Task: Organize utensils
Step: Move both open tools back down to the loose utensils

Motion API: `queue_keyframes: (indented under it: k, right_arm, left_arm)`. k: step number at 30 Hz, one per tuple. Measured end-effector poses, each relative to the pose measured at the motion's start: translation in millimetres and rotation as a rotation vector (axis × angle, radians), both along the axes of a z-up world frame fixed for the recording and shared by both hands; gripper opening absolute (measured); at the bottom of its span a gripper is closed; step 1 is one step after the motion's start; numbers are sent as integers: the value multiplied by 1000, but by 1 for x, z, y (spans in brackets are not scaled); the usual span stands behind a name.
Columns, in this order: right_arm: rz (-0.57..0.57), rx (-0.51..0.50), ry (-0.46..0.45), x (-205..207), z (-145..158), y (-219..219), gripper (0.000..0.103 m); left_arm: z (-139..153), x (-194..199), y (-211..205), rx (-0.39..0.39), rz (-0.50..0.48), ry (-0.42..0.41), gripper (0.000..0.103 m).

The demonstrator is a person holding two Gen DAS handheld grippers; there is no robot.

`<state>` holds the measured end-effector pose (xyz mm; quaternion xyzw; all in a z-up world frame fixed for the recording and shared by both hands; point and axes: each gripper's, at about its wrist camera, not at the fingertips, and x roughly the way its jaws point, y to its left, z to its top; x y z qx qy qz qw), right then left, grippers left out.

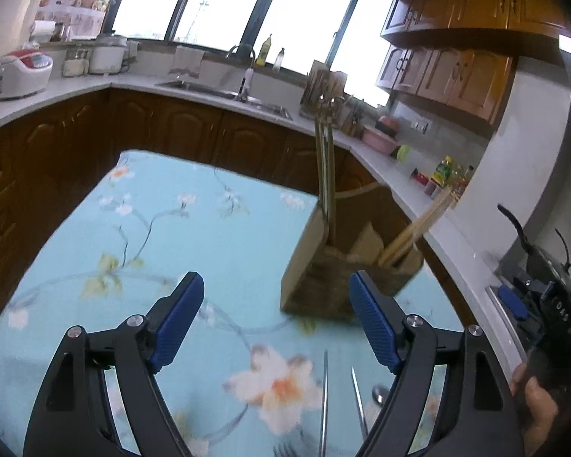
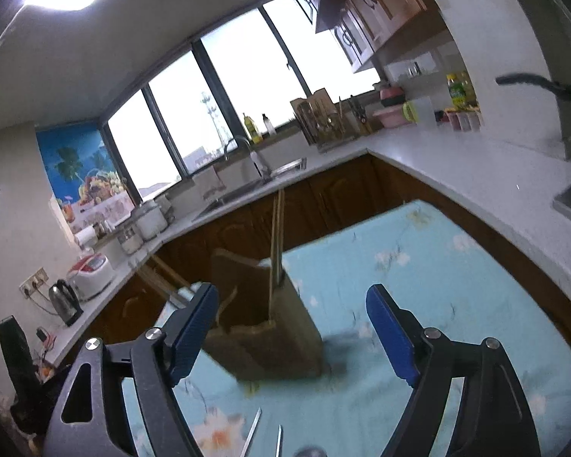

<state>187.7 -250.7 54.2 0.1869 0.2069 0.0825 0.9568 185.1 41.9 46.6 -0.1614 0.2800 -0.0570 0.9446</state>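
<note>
A wooden utensil holder stands on the blue floral tablecloth, with thin chopsticks upright in one compartment and wooden chopsticks leaning in another. My left gripper is open just before the holder, nothing between its blue pads. My right gripper is open too, the holder ahead of its left pad. Metal utensil handles and a spoon end lie on the cloth below the grippers.
A white counter wraps round the table, with a sink, rice cooker, kettle, knife block and bottles. A hand holding the other gripper shows at right in the left wrist view.
</note>
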Motion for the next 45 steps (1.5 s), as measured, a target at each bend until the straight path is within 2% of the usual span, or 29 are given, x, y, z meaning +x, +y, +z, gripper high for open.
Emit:
queue_keyframes:
  k: [7,14,27,35,37,39,45]
  right_arm:
    - [9,-4,80,-29,-28,-1,82]
    - [30,-31,137,-52,-45,5,82]
    - [76,-75,191,-73,-64,24,82]
    - [145,-87,302,-64,-90,44,80]
    - [160,-93,333,-60,-97,48,70]
    - [187,-93,378,-53,-108,54,56]
    - [200,-108,468,-32,-132,59,34]
  left_arm:
    - [-26,-37,2,-3,-6,64,81]
    - [-41,-55,10,-9,-1,102,81]
    - [-57,-66,5,-9,-30,150,81]
    - [-65,-58,-3,13,-54,194,81]
    - [-68,-55,-4,16,-60,203,81]
    - [-71,-51,-8,26,-71,215,81]
    - [-82,-34,-28,92,-132,279,81]
